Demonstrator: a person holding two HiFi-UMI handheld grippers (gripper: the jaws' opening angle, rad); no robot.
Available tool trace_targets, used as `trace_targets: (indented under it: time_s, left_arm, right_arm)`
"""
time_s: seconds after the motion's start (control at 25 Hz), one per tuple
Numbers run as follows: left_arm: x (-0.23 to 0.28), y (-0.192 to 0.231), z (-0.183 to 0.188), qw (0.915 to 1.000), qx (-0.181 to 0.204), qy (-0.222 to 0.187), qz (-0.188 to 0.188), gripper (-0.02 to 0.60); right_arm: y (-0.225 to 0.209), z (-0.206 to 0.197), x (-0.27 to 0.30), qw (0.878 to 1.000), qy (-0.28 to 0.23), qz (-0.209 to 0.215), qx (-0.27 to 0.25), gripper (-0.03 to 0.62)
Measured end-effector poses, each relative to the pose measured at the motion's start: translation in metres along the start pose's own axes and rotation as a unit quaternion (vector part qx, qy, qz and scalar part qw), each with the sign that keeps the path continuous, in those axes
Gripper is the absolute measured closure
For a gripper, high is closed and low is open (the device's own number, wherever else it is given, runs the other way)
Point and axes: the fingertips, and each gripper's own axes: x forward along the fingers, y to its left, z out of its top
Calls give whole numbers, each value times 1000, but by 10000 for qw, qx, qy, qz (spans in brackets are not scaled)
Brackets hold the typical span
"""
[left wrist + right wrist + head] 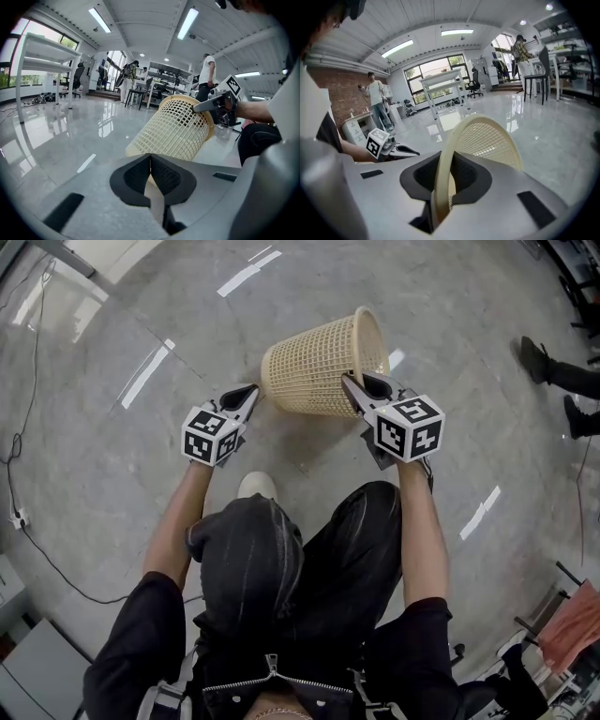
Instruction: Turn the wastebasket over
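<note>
R gripper (361, 388) is clamped on the rim of the wastebasket (314, 371), upper ctr of frame, which is tipped over w/ its mouth toward upper right. L gripper (246, 397), jaws together & empty, sits just beside its base. Cream plastic lattice, tapered. Likely light, a bit flexy, not fragile. Rim looks the stiffest hold; mesh walls may bend.

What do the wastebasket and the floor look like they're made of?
Wastebasket: probably moulded plastic, cream with a matte finish. Its walls are a regular open square lattice under a smooth solid rim, which looks too uniform for woven cane.
Floor: likely polished concrete or a stone-look coating, mottled grey and glossy. It mirrors the ceiling lights and furniture.
</note>
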Motion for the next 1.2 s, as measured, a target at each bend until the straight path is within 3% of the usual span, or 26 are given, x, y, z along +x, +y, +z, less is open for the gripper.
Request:
trace_targets:
  time_s: [0.12,0.24,0.48,0.6,0.8,0.88,1.2]
  left_arm:
    - [-2,-10,33,9990,144,-406,-116,577]
    - [-4,-25,75,9951,250,-887,-352,575]
    - [-5,-58,118,9877,220,-1256,-909,538]
    - [-8,-62,120,9862,287,-1359,-906,538]
    - [-9,-60,107,9882,258,-1252,-844,538]
    - [-11,-57,104,9888,232,-1231,-817,538]
    - [-10,-52,90,9905,184,-1117,-782,538]
  right_arm:
    - [0,7,0,9961,358,-463,-667,553]
    - [0,7,2,9848,780,-853,-1297,553]
    - [22,-5,19,9658,1185,-915,-2118,553]
    - [47,-19,31,9431,1529,-709,-2865,552]
    - [76,-65,48,8852,2184,-374,-4092,553]
    - [81,-78,50,8716,2293,-334,-4320,552]
    - [84,-87,54,8768,2249,-346,-4236,551]
